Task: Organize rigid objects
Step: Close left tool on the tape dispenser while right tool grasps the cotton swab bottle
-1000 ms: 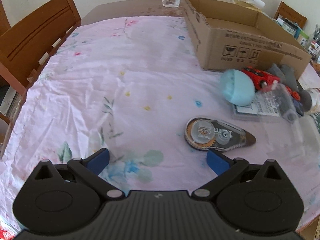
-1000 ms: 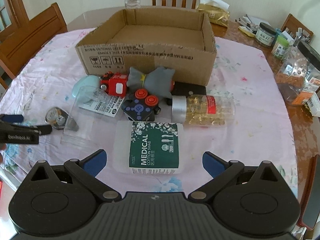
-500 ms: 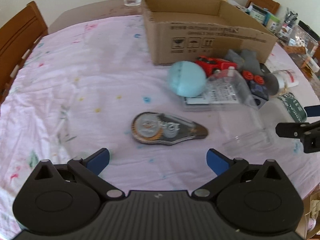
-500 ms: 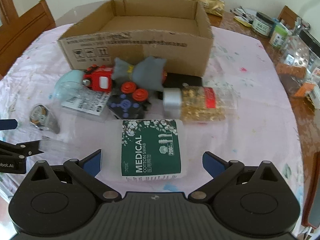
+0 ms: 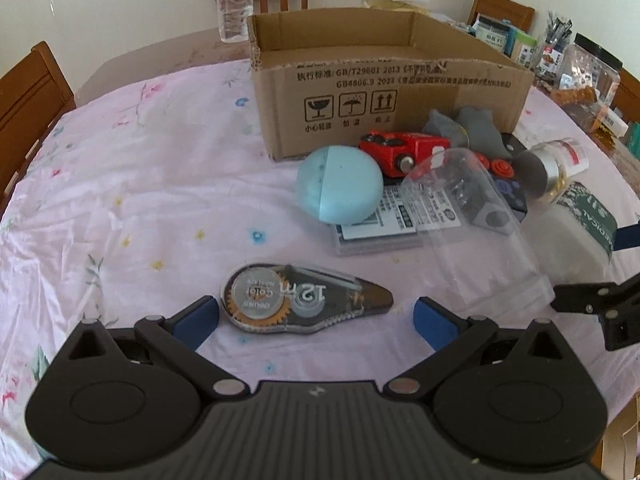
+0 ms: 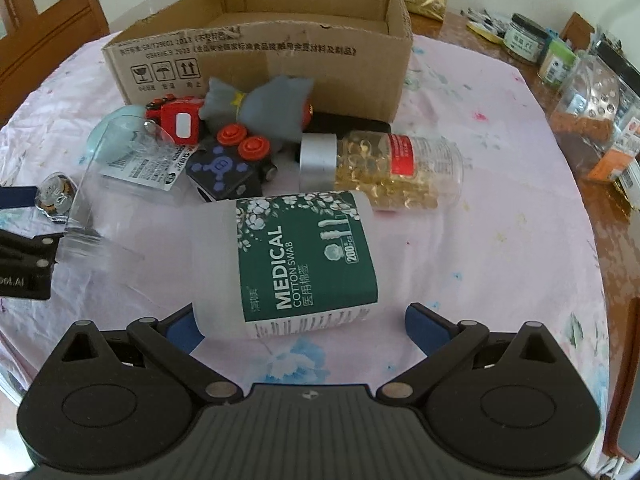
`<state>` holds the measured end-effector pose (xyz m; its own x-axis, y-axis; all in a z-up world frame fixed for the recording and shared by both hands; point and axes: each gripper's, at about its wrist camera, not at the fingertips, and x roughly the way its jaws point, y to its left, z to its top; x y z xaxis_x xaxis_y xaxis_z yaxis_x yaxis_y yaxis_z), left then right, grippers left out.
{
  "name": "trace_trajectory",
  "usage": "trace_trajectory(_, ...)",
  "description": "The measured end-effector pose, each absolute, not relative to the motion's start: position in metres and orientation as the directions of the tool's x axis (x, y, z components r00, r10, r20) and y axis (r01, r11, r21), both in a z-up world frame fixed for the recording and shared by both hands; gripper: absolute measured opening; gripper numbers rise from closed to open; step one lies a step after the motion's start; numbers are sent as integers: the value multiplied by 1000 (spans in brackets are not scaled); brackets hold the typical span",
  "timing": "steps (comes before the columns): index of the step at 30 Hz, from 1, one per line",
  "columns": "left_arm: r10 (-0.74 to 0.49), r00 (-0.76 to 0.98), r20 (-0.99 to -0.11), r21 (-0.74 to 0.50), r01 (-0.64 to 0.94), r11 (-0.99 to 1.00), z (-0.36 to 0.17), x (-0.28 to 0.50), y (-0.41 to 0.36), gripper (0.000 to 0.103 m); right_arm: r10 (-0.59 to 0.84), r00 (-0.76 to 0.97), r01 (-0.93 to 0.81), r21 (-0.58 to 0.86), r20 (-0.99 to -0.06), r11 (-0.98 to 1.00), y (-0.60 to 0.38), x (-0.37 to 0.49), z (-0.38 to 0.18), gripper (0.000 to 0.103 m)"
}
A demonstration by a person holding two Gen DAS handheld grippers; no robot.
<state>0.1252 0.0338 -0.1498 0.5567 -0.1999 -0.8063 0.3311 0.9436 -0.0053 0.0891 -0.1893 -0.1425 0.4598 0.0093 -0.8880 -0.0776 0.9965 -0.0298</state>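
**Both grippers spread over the clutter**

My left gripper (image 5: 316, 318) is spread wide around the correction tape (image 5: 304, 304), not touching it. My right gripper (image 6: 298, 326) gapes around the cotton swab bottle (image 6: 288, 260); contact at its left pad seems possible. Only the right view shows the capsule bottle (image 6: 384, 172) whole. The cardboard box (image 5: 384, 84) sits open on the floral tablecloth (image 5: 140, 168); wooden chairs (image 6: 44, 44) surround.
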Motion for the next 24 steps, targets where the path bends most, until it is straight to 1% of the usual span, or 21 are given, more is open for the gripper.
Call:
trace_trajectory(10,-171,572,-802,-3,281,960,-150,131,31,103,37,518,-118,-28,-855,993,-191,88,-145,103)
trace_trajectory(13,-183,580,-794,-4,296,955,-151,129,32,103,38,518,-120,-29,-854,992,-190,90,-145,103)
trace_trajectory(20,-250,562,-788,-5,400,917,-151,131,40,103,48,480,-150,-28,-876,988,-189,101,-143,103)
trace_trajectory(23,-246,551,-798,-6,401,916,-149,132,38,99,35,459,-159,-43,-888,986,-186,107,-140,103)
trace_trajectory(24,-247,550,-798,-6,403,915,-148,131,38,97,24,462,-163,-59,-886,985,-184,107,-139,103)
